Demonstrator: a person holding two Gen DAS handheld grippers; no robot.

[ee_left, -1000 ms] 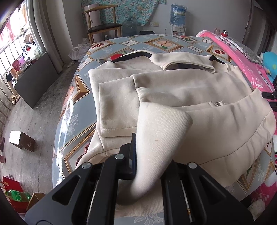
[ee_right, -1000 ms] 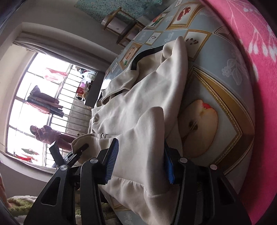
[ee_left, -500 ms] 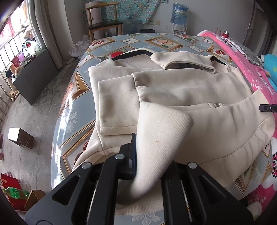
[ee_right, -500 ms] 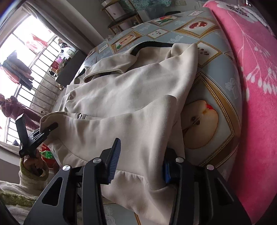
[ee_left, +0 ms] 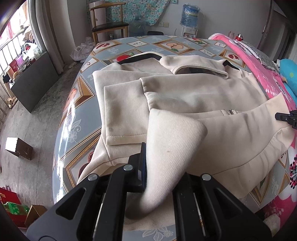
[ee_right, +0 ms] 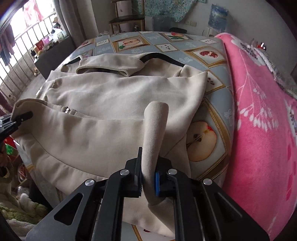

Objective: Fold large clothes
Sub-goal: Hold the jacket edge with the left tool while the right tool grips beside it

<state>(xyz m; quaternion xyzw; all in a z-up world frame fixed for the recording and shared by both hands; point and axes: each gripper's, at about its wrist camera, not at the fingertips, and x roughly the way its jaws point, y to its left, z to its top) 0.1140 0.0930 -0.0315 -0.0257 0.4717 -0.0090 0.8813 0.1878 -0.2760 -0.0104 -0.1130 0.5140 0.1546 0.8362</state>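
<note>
jacket (ee_left: 194,96): cream, flat on the table (ee_left: 78,118), sleeve folded across, collar at 12 o'clock, hem at 6
left gripper (ee_left: 157,166): pinching the near hem corner
right gripper (ee_right: 148,176): jaws have just been closing, now pinching the hem's other corner
step: lift both corners level, carry them toward the collar together
axis: long axis runs 6 to 12
blanket (ee_right: 259,120): pink, at 3 o'clock

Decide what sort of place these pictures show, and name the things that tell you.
Probably a lived-in room at home: a wooden chair, a water dispenser bottle, and a pink blanket beside the table's fruit-print cloth.
</note>
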